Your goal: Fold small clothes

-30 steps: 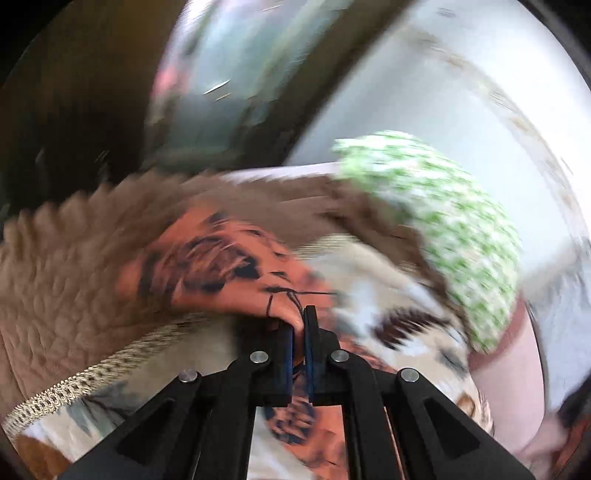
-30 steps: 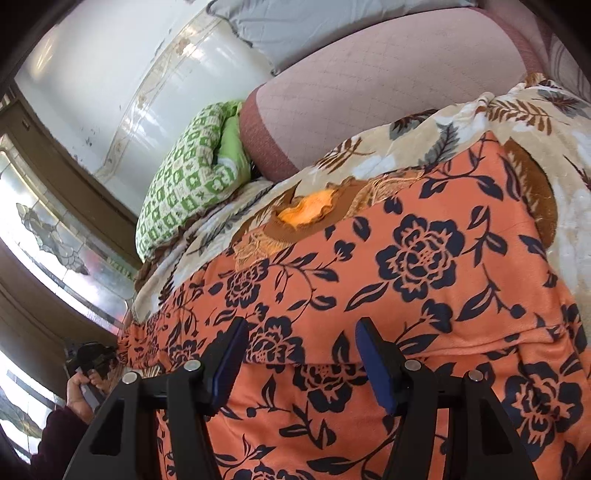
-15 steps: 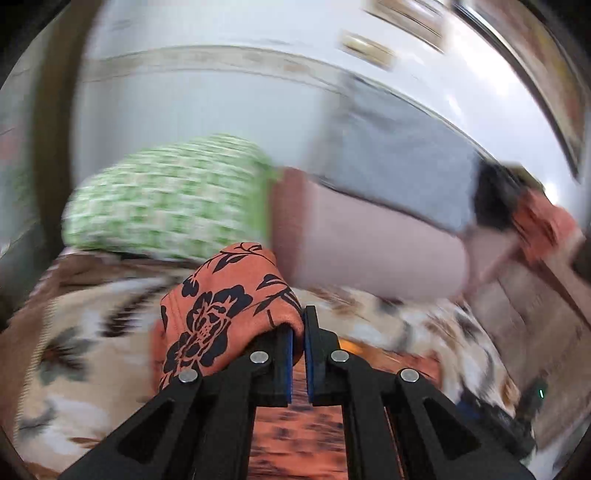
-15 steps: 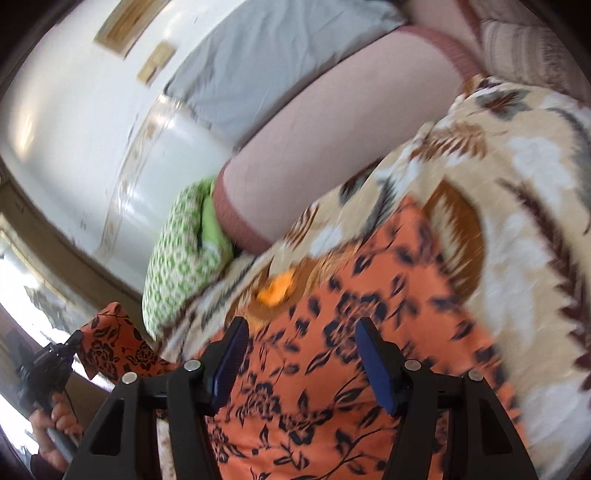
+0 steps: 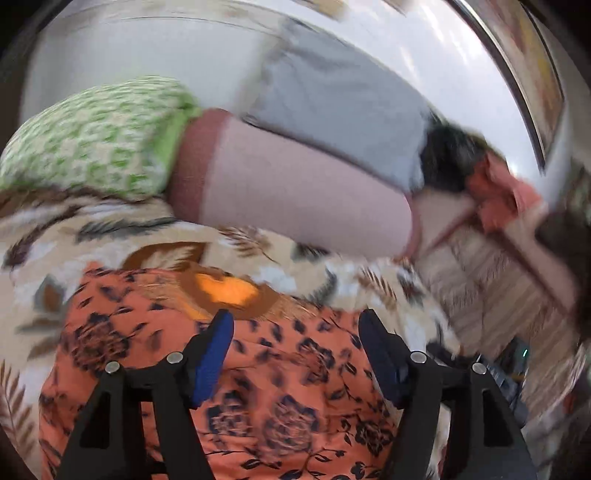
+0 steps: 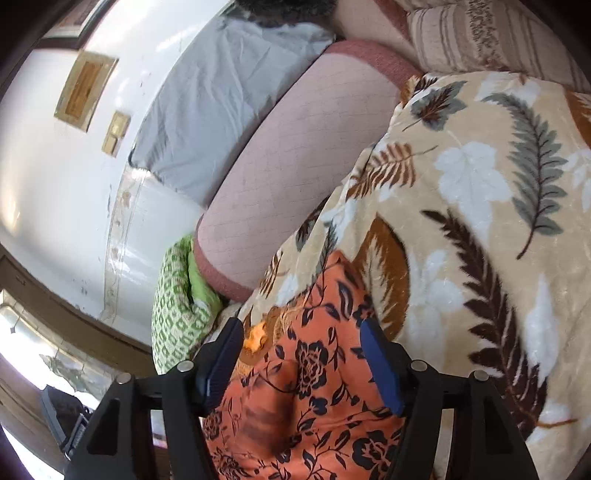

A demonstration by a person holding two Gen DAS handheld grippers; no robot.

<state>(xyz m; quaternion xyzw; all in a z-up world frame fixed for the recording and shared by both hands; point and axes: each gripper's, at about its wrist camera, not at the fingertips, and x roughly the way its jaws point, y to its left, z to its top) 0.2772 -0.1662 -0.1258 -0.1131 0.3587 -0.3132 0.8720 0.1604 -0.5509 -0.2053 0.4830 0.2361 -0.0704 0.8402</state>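
An orange cloth with a dark floral print (image 5: 258, 391) lies on a cream leaf-patterned blanket (image 5: 74, 236). My left gripper (image 5: 295, 332) is open and empty just above the cloth's far edge, its blue pads wide apart. The same cloth (image 6: 314, 398) shows in the right wrist view, folded over on itself, on the blanket (image 6: 480, 221). My right gripper (image 6: 301, 341) is open and empty above the cloth's far end.
A pink bolster (image 5: 295, 199), a green patterned pillow (image 5: 92, 140) and a grey pillow (image 5: 332, 96) lie against the white wall at the far side. A striped cushion (image 6: 480, 33) and an orange garment (image 5: 498, 195) sit to the right.
My left gripper held a corner of the orange cloth, carried it over to the right, then opened and let it drop. The cloth now lies folded. My right gripper stayed open and tilted up.
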